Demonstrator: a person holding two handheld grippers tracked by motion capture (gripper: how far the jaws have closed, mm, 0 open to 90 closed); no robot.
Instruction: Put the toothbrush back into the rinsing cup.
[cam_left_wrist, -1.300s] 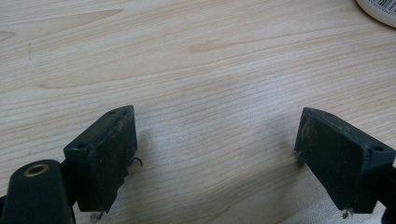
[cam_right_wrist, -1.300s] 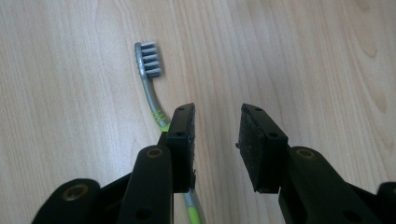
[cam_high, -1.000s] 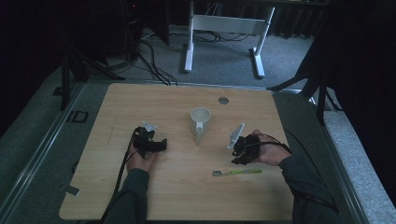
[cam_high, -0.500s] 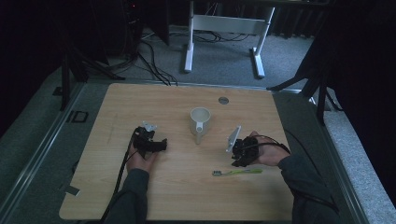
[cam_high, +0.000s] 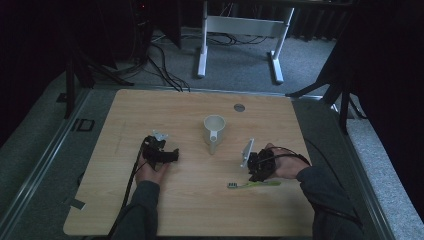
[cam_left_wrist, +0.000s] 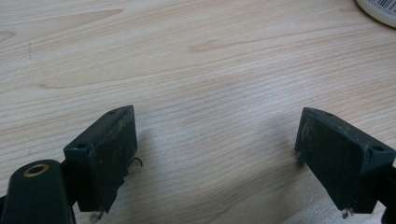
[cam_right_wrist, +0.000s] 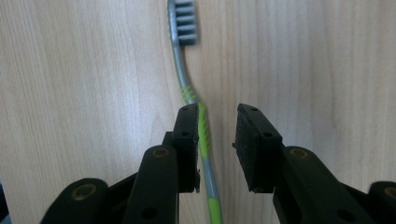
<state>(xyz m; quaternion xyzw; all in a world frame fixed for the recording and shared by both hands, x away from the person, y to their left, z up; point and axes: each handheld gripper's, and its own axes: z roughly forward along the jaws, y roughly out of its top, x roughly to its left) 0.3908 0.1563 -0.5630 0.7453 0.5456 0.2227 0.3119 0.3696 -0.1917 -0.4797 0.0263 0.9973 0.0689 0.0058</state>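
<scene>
Starting at the left: the left gripper (cam_high: 172, 154) rests on the wooden table (cam_high: 130, 115), jaws spread wide with only bare wood between them. Middle of the table there's a white cup (cam_high: 214, 128), handle pointing toward the person. Over on the right, the right gripper (cam_right_wrist: 215, 135) is down over the green and grey toothbrush (cam_right_wrist: 202, 123), lying flat on the table. Its jaws have just been closing, handle between them and right against one pad, the other pad not touching yet.
</scene>
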